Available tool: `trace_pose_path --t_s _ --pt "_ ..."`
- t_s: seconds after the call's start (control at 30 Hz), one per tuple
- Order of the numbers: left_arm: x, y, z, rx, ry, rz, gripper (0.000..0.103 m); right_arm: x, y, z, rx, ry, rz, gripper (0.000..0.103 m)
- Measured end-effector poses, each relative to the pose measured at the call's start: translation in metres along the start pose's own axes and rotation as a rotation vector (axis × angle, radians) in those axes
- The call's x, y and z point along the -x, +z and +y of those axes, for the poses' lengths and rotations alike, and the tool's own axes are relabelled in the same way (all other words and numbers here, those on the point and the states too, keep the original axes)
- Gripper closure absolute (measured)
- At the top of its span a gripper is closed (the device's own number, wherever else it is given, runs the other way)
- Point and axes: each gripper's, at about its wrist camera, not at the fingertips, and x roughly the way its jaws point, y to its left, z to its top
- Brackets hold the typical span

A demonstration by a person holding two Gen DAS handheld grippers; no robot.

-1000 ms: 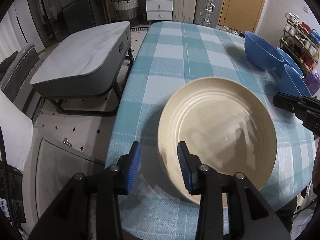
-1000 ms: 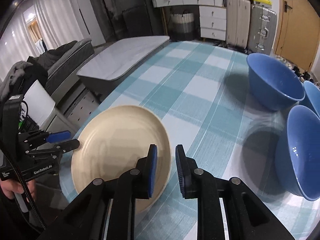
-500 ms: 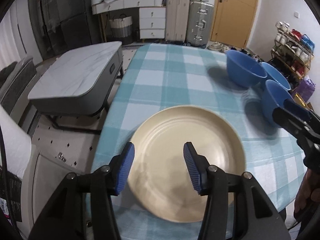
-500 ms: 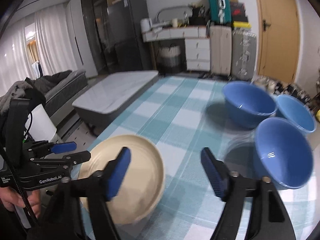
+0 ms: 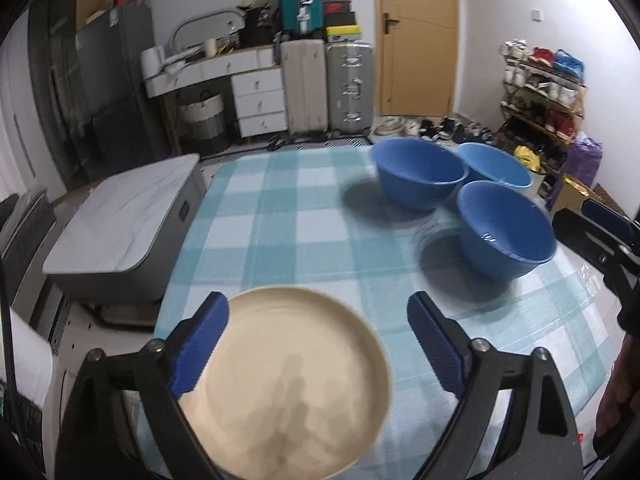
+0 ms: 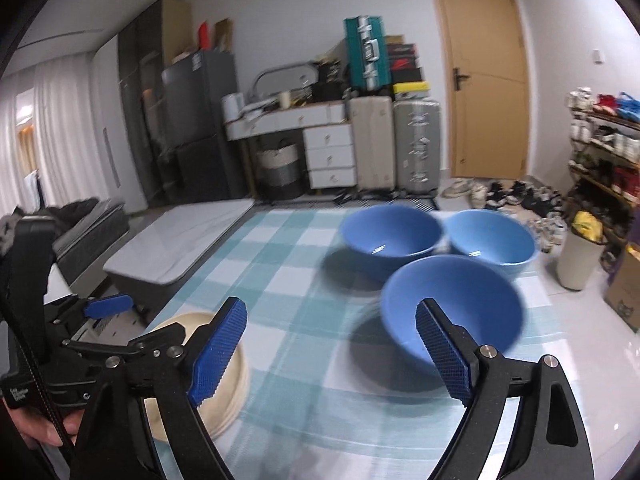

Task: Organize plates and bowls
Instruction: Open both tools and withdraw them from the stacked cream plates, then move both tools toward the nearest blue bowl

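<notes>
Both tongs, left (image 5: 318,346) and right (image 6: 330,354), had just been opening and stood spread, empty. Near the three blue bowls (image 5: 505,230), the cream plate (image 5: 286,384) lay at the tabletop (image 5: 280,216) edge. It looked stiff, smooth and breakable; best pinched at its rim.

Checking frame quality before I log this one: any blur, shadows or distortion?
Left wrist view: fisheye bending, dark shadow on the cream plate, slight smear on the nearest blue bowl. Right wrist view: stronger motion blur, nearest blue bowl's edges smeared; round black vignette in both.

table (image 5: 280,220), checked cloth | cream plate (image 5: 288,380) | three blue bowls (image 5: 420,172)
</notes>
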Motion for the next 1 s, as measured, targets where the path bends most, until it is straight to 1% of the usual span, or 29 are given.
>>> trace_pose_path --t_s 0.1,0.13,0.17,0.2,0.27,0.33,0.4,0.47,0.53,0.63,0.67,0.77,0.87,0.93,1.0 --pt "0.005 0.008 -0.008 0.011 -0.034 -0.036 0.009 0.020 0.003 -0.018 -0.026 -0.041 -0.040 0.009" --pt "0.008 0.011 -0.011 0.024 -0.053 -0.063 0.009 0.029 0.004 -0.023 -0.032 -0.053 -0.065 0.008" --pt "0.009 0.014 -0.013 0.036 -0.060 -0.081 0.008 0.035 0.004 -0.027 -0.034 -0.059 -0.080 0.004" --pt "0.012 0.017 -0.015 0.055 -0.069 -0.109 0.006 0.044 0.005 -0.031 -0.030 -0.073 -0.111 0.003" --pt "0.017 0.021 -0.019 0.079 -0.083 -0.160 0.006 0.061 0.005 -0.035 -0.001 -0.096 -0.173 0.003" --pt "0.025 0.025 -0.028 0.075 -0.105 -0.231 0.006 0.069 0.006 -0.039 0.020 -0.129 -0.209 0.002" --pt "0.029 0.027 -0.036 0.068 -0.120 -0.268 0.005 0.079 0.004 -0.045 0.031 -0.155 -0.251 0.001" --pt "0.027 0.029 -0.042 0.061 -0.124 -0.263 0.000 0.085 0.000 -0.052 0.029 -0.168 -0.274 0.001" --pt "0.021 0.032 -0.050 0.055 -0.136 -0.246 0.000 0.086 -0.004 -0.059 0.015 -0.164 -0.267 0.001" --pt "0.005 0.035 -0.064 0.019 -0.142 -0.137 0.000 0.081 -0.009 -0.069 -0.018 -0.165 -0.250 0.001" --pt "0.001 0.034 -0.069 0.009 -0.140 -0.126 0.000 0.078 -0.012 -0.072 -0.026 -0.168 -0.246 0.001" --pt "-0.004 0.032 -0.079 -0.004 -0.132 -0.145 0.000 0.070 -0.013 -0.081 -0.035 -0.181 -0.238 0.001" --pt "-0.008 0.033 -0.083 0.004 -0.134 -0.150 0.000 0.059 -0.015 -0.091 -0.048 -0.172 -0.230 0.001" --pt "-0.015 0.036 -0.083 0.009 -0.127 -0.142 0.000 0.050 -0.015 -0.093 -0.059 -0.170 -0.219 0.001" --pt "-0.026 0.040 -0.084 0.012 -0.107 -0.113 0.000 0.043 -0.015 -0.099 -0.068 -0.163 -0.209 0.001"
